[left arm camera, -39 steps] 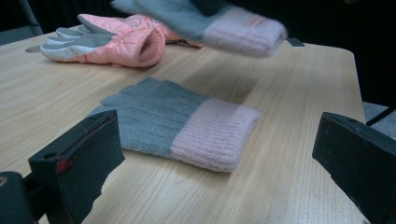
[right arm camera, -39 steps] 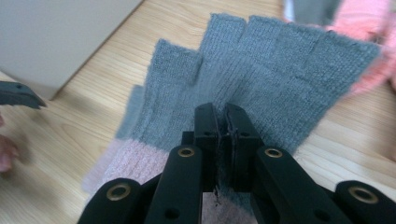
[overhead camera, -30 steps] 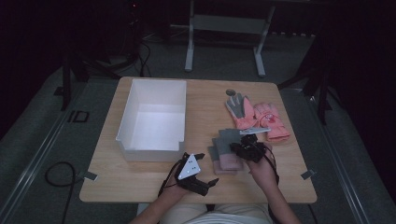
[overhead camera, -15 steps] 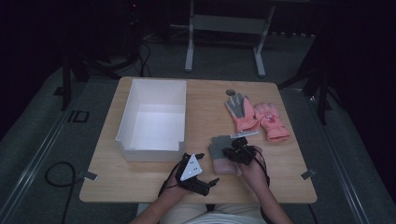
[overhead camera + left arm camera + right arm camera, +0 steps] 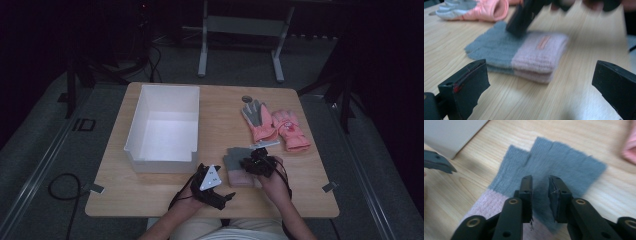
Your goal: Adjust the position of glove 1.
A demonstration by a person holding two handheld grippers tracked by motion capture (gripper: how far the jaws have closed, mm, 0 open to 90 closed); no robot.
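The grey-and-pink knitted glove [image 5: 238,166] lies flat on the table [image 5: 220,107], at 5 o'clock from the white bin [image 5: 162,127]. The right gripper [image 5: 540,182] hovers over its grey fingers, jaws just opening, a narrow gap, nothing pinched. The left gripper [image 5: 212,182], at 8 o'clock from the glove, gapes wide and empty.

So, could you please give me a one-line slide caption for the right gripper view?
Right gripper, slightly open, poised over the grey half of a grey-and-pink knitted glove on the wooden table.
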